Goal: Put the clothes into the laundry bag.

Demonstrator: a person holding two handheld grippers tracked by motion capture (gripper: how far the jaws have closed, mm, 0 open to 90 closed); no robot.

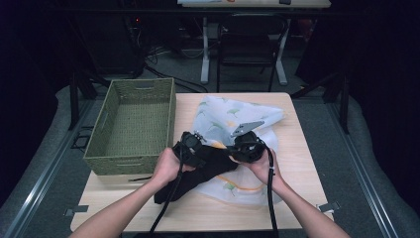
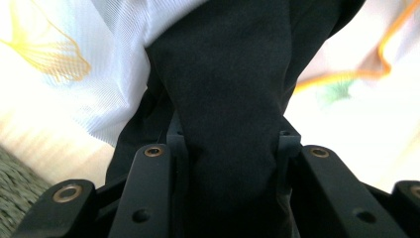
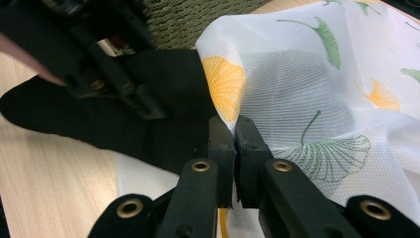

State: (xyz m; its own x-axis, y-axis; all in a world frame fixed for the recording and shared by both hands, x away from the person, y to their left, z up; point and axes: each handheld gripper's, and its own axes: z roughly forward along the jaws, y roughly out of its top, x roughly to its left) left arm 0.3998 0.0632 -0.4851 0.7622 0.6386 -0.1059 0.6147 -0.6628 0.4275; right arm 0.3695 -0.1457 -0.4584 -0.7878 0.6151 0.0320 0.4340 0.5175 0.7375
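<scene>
Now we keep the left tool (image 2: pixel 230 148) clamped on the black cloth (image 2: pixel 228 89), the right tool (image 3: pixel 234 131) pinching the mesh (image 3: pixel 307 84), and pull apart gently.

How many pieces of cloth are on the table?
2. A black cloth lies at the front of the table, bunched between the left gripper's jaws. A white leaf-print cloth lies spread behind and under it, its edge pinched by the right gripper. More could be hidden underneath.

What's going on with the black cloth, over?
Left gripper shut on black cloth. Right gripper shut on mesh bag edge. Basket beside, nothing blocking.
</scene>
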